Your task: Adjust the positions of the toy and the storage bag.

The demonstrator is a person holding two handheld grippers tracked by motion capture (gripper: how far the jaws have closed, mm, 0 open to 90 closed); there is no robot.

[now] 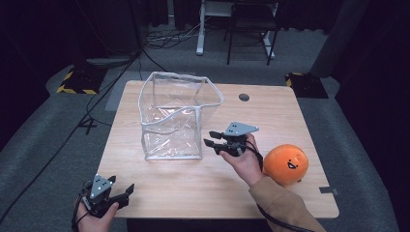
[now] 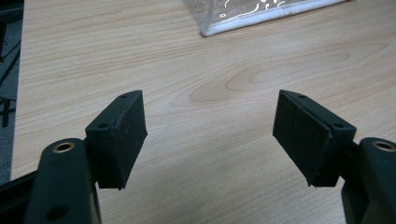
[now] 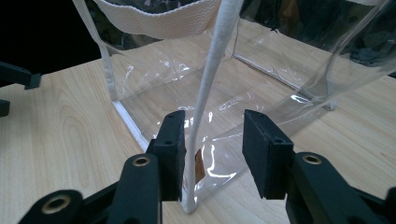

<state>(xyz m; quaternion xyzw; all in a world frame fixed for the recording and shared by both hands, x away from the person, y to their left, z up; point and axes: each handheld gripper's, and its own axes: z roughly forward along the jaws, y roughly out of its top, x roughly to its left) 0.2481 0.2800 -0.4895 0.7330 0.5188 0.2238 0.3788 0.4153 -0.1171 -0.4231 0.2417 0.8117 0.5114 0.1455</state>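
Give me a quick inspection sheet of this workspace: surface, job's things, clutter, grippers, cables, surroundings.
Surface: light wooden table, with a round grommet hole near the far edge.
Job's things: clear plastic bag with white trim, upright and open; round orange plush toy with a face at the right.
Clutter: nothing seen.
Grippers: left gripper open over bare wood at the near-left corner; right gripper open at the bag's white-trimmed corner edge.
Cables: black cable trailing from the right gripper; more cables on the floor.
Surroundings: grey carpet, dark room, black-framed chair beyond.
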